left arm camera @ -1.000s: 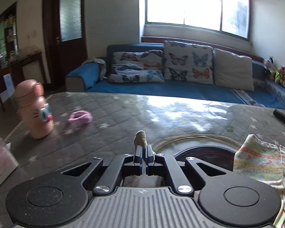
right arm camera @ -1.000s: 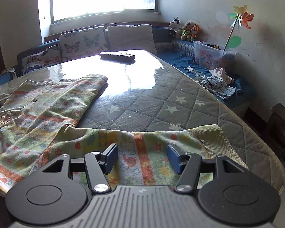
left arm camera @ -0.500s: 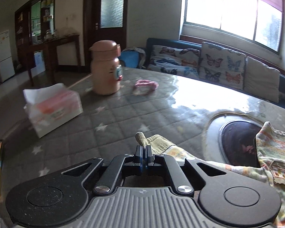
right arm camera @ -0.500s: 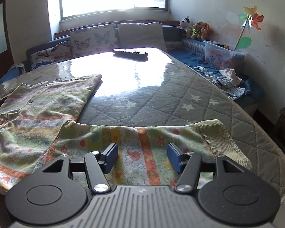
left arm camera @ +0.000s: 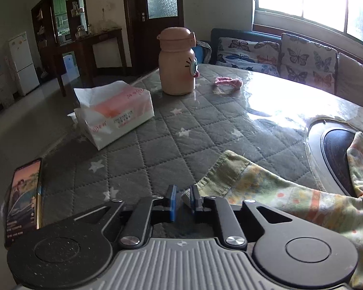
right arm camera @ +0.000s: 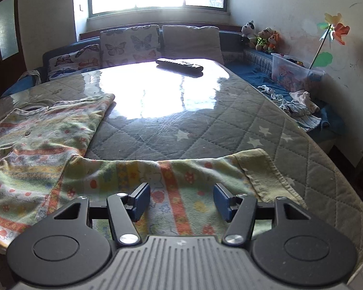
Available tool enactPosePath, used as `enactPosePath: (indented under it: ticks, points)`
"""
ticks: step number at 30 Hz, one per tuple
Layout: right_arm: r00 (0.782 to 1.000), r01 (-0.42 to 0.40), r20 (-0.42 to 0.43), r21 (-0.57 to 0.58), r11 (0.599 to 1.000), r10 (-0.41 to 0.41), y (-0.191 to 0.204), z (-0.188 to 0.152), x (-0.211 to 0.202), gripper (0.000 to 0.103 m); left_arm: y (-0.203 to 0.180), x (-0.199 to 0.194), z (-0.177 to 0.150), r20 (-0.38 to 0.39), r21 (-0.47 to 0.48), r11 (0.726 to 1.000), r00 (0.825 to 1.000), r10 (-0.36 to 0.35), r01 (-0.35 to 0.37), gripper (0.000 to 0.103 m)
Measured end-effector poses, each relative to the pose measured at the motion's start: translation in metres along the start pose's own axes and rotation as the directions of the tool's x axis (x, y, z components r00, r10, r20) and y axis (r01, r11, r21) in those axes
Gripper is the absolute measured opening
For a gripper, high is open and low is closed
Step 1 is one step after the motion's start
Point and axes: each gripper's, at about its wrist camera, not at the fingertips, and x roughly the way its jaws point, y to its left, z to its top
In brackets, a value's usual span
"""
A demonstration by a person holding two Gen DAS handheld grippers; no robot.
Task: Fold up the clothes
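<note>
Left gripper (left arm camera: 182, 199): jaws a narrow gap apart, nothing between them that I can make out. A cuff edge lies just beside the right-hand jaw, possibly touching; no pinch visible.

Right gripper (right arm camera: 179, 199): jaws spread wide, hovering low over a sleeve (right arm camera: 176, 181), holding nothing.

The garment (right arm camera: 38, 140), a small printed top with stripes and buttons, lies on the quilted table (right arm camera: 205, 130). Body flat, toward the left of the right view. One sleeve stretched out sideways toward the table's right edge, ribbed cuff (right arm camera: 266, 176) at the end. In the left view the other sleeve (left arm camera: 266, 191) runs out the opposite way, its cuff (left arm camera: 225, 169) resting flat on the quilt just ahead of the jaws.

Judgement on step: top is spread with both sleeves out. That fits laying it out for folding; no fold shows in what I can see.

Next move, as I judge it: each gripper would need to close on cloth near a cuff or sleeve edge, low enough to catch fabric without dragging the quilt.

Further out, left view: phone (left arm camera: 21, 198) at the near table edge, tissue pack (left arm camera: 116, 113), pink bottle (left arm camera: 176, 62), pink hair band (left arm camera: 227, 83). Right view: remote (right arm camera: 179, 66) at the far end, sofa cushions behind.
</note>
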Motion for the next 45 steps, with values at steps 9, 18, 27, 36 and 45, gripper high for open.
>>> enactPosePath:
  ticks: [9, 18, 27, 36, 45]
  points:
    - [0.996, -0.08, 0.029, -0.031, 0.996, 0.081, 0.02, 0.023, 0.006, 0.059, -0.059, 0.005, 0.02, 0.012, 0.104, 0.98, 0.985, -0.171, 0.168, 0.032]
    - [0.981, -0.19, 0.029, -0.116, 0.975, 0.194, 0.069, 0.038, 0.024, 0.059, -0.16, 0.038, 0.056, -0.029, 0.164, 0.931, 0.945, -0.327, 0.327, 0.028]
    - [0.965, -0.256, 0.015, -0.161, 0.953, 0.261, 0.097, 0.052, 0.043, 0.059, -0.231, 0.094, 0.081, -0.071, 0.215, 0.921, 0.946, -0.317, 0.324, 0.016]
    - [0.96, -0.279, -0.012, -0.174, 0.944, 0.281, 0.105, 0.055, 0.058, 0.059, -0.263, 0.114, 0.08, -0.133, 0.231, 0.887, 0.916, -0.378, 0.399, 0.016]
    - [0.957, -0.287, -0.021, -0.179, 0.941, 0.288, 0.11, 0.056, 0.064, 0.059, -0.274, 0.092, 0.061, -0.154, 0.266, 0.81, 0.852, -0.5, 0.523, 0.016]
